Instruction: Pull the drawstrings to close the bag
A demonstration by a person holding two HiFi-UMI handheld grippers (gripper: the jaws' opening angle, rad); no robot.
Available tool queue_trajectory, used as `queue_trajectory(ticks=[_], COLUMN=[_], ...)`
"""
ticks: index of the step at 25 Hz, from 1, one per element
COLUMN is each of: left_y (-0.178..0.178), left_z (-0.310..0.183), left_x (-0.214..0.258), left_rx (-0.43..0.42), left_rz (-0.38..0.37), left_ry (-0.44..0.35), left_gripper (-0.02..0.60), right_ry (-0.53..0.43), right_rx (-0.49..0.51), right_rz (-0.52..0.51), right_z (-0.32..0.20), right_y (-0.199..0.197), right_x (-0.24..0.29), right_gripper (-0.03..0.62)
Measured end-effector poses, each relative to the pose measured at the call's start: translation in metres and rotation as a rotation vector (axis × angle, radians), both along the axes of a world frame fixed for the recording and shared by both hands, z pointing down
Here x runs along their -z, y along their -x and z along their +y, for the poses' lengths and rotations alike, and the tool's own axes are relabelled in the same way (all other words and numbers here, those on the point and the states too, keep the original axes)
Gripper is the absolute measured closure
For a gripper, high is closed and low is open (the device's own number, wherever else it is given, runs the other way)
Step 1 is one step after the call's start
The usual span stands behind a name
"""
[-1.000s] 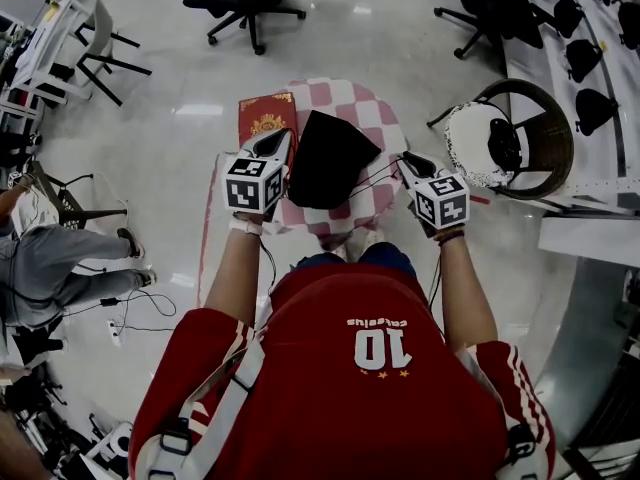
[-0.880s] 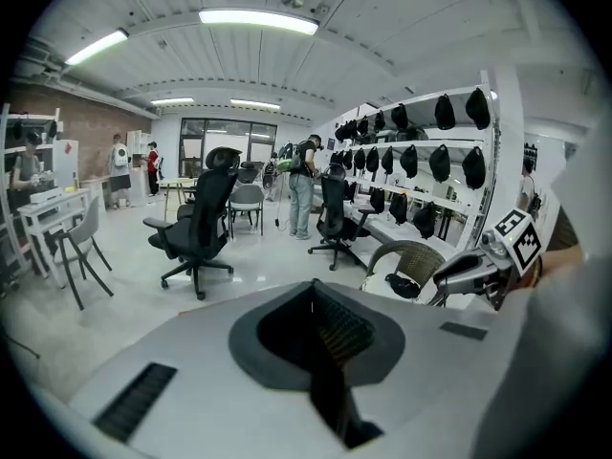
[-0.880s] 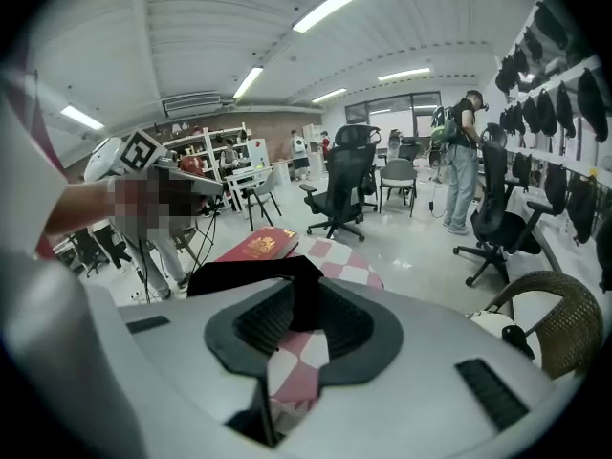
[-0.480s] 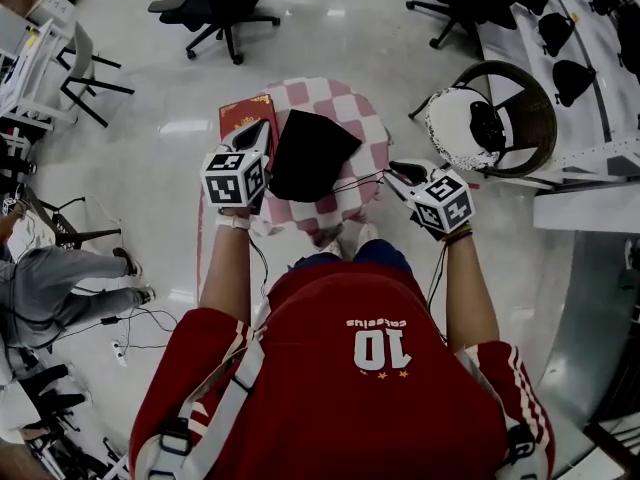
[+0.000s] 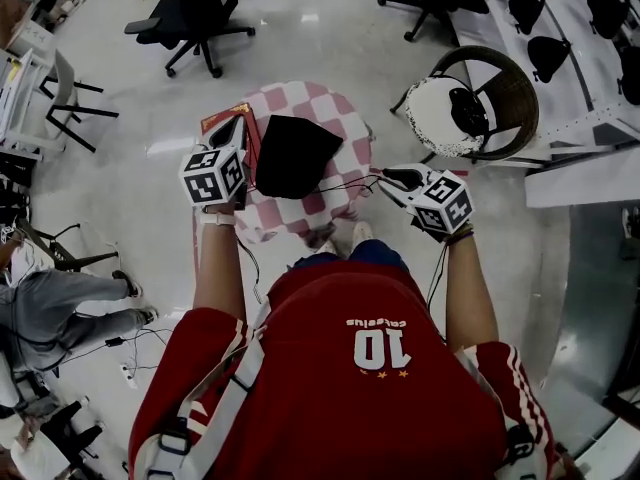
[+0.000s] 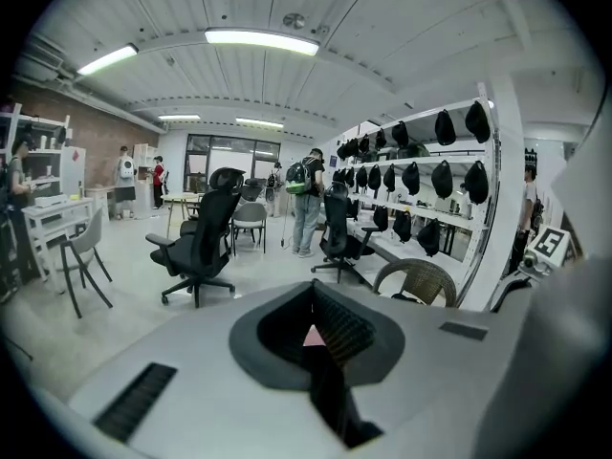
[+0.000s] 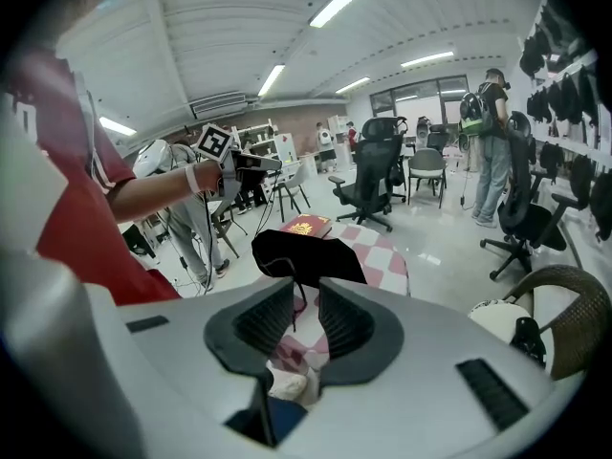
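Red book [image 5: 222, 118] lies at the left edge of the round table [image 5: 345, 113], which has a pink-and-white checked cloth. Left gripper [image 5: 238, 125] is right beside the book, jaws clenched together; no view shows anything pinched in them. Black bag [image 5: 290, 153] lies mid-table, just right of that gripper. Thin cords [image 5: 345, 184] run from the bag's right side to the right gripper [image 5: 390, 177]. Its jaws stand apart, with one cord between the pads, not squeezed. Wicker chair [image 5: 520, 88] stands further right, off the table.
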State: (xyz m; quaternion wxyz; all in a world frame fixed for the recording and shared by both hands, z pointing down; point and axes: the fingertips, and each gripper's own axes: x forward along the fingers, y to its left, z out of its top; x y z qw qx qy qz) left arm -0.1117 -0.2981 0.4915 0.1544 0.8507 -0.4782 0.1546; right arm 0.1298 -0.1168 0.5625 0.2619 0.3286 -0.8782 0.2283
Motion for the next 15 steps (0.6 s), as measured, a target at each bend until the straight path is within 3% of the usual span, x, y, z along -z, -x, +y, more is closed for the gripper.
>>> queue_trajectory(ticks=[9, 15], left_y=[-0.013, 0.004], left_z=[-0.019, -0.017], left_x=[0.005, 0.004], left_rx=[-0.043, -0.070], left_rz=[-0.020, -0.088], left_ry=[-0.011, -0.009], left_gripper=[0.572, 0.571], right_ry=[0.009, 0.006], right_rx=[-0.069, -0.017], right_rz=[-0.006, -0.022], right_z=[0.011, -0.004], right_y=[-0.021, -0.001], right_x=[0.007, 0.011], right_gripper=[0.520, 0.520])
